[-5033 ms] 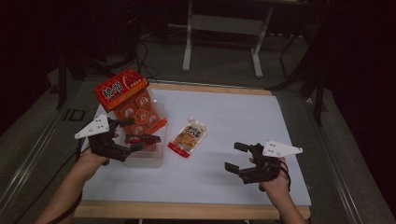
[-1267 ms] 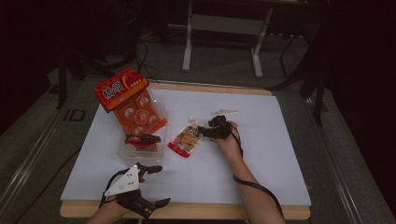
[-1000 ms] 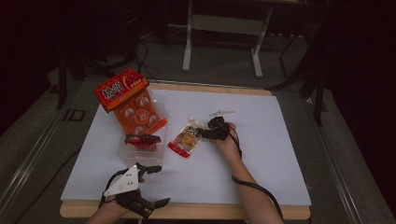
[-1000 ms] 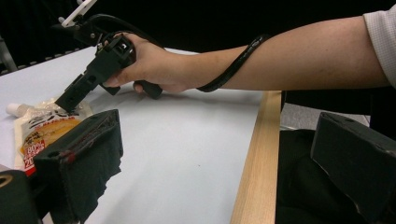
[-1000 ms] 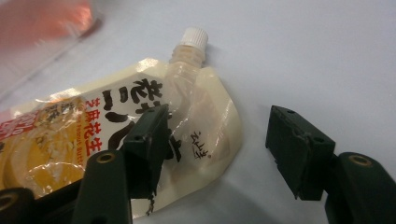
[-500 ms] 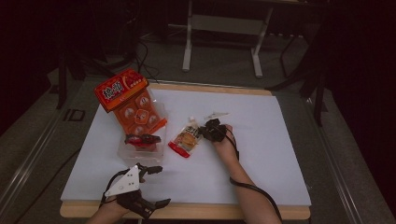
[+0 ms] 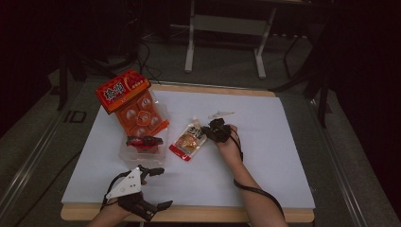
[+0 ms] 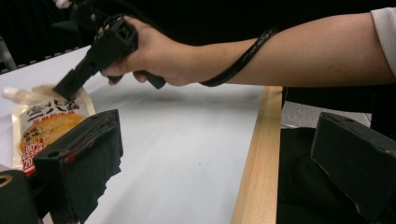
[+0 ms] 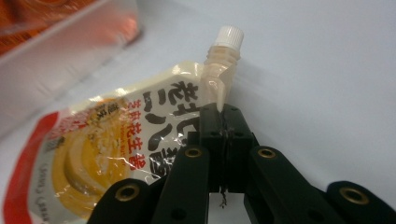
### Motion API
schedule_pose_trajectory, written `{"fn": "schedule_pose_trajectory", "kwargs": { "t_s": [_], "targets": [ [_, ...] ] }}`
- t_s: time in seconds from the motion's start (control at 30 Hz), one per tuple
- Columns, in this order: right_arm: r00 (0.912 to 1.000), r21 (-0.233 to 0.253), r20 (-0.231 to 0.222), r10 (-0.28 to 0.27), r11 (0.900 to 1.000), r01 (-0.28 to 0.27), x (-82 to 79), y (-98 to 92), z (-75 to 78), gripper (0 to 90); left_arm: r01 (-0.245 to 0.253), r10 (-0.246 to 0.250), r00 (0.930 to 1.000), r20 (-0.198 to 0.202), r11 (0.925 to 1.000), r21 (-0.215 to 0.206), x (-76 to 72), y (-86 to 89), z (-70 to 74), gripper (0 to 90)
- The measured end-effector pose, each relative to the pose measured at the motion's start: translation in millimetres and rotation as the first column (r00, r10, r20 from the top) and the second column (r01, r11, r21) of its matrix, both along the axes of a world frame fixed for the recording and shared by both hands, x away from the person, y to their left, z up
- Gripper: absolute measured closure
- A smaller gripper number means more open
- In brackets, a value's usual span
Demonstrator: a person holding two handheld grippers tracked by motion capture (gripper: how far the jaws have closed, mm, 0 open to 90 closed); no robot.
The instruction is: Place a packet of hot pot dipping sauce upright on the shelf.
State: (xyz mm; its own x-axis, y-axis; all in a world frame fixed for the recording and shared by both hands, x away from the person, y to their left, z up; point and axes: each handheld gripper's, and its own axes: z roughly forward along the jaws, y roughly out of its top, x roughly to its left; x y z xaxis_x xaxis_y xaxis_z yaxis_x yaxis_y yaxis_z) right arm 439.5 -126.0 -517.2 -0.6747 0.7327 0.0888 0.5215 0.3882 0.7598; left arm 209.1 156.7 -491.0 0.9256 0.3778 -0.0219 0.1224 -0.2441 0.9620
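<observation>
Idling at the table's near edge (image 7: 198, 213) with jaws wide apart, left gripper (image 7: 149, 187); farther in, pinching the top corner of the spouted pouch (image 7: 189, 139) lying flat mid-table, right gripper (image 9: 223, 122), jaws pressed together there in its own view, too small to judge from above

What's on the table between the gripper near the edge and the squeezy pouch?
Nothing: in the high view only bare white table lies between the left gripper and the pouch.

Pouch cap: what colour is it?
White, on the pouch cap, clearest in the right gripper view.
</observation>
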Motion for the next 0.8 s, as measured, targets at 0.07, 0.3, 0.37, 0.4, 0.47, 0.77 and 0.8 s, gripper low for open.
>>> {"fn": "schedule_pose_trajectory", "kwargs": {
  "t_s": [0.07, 0.3, 0.37, 0.4, 0.47, 0.77, 0.8],
  "targets": [
    [1.0, 0.007, 0.003, -0.001, 1.0, 0.001, -1.0, -0.2, 2.2, 89.3, 0.0, 0.0, 1.0, -0.001, 1.0, -0.002, 0.3, 0.0, -0.3, 2.6],
    [0.9994, 0.066, 0.033, 0.013, 0.998, -0.015, -8.9, 1.0, 22.5, 89.4, -0.002, 0.002, 1.0, 0.004, 1.0, -0.007, 0.5, -0.4, -0.8, 2.6],
    [0.9986, 0.079, 0.047, 0.024, 0.996, -0.028, -11.4, 2.6, 28.7, 89.4, -0.004, 0.004, 1.0, 0.005, 1.0, -0.007, 0.7, -0.3, -1.1, 2.6],
    [0.9984, 0.093, 0.05, 0.026, 0.995, -0.031, -12.7, 3.4, 31.4, 89.5, -0.003, 0.003, 1.0, 0.008, 1.0, -0.003, 0.8, -0.3, -1.3, 2.6],
    [0.9974, 0.104, 0.063, 0.035, 0.994, -0.041, -16.0, 5.4, 36.5, 89.5, -0.005, 0.005, 0.9999, 0.015, 0.9999, -0.01, 0.9, -0.6, -2.3, 2.7],
    [0.9872, 0.141, 0.124, 0.1, 0.983, -0.117, -33.0, 17.3, 59.1, 89.5, 0.014, -0.013, 0.9992, 0.039, 0.9993, -0.033, 1.6, -1.6, -3.7, 3.9],
    [0.9855, 0.145, 0.131, 0.108, 0.981, -0.127, -35.1, 18.7, 61.3, 89.5, 0.01, -0.008, 0.9993, 0.037, 0.9993, -0.036, 1.7, -1.6, -3.7, 3.9]
  ]
}}
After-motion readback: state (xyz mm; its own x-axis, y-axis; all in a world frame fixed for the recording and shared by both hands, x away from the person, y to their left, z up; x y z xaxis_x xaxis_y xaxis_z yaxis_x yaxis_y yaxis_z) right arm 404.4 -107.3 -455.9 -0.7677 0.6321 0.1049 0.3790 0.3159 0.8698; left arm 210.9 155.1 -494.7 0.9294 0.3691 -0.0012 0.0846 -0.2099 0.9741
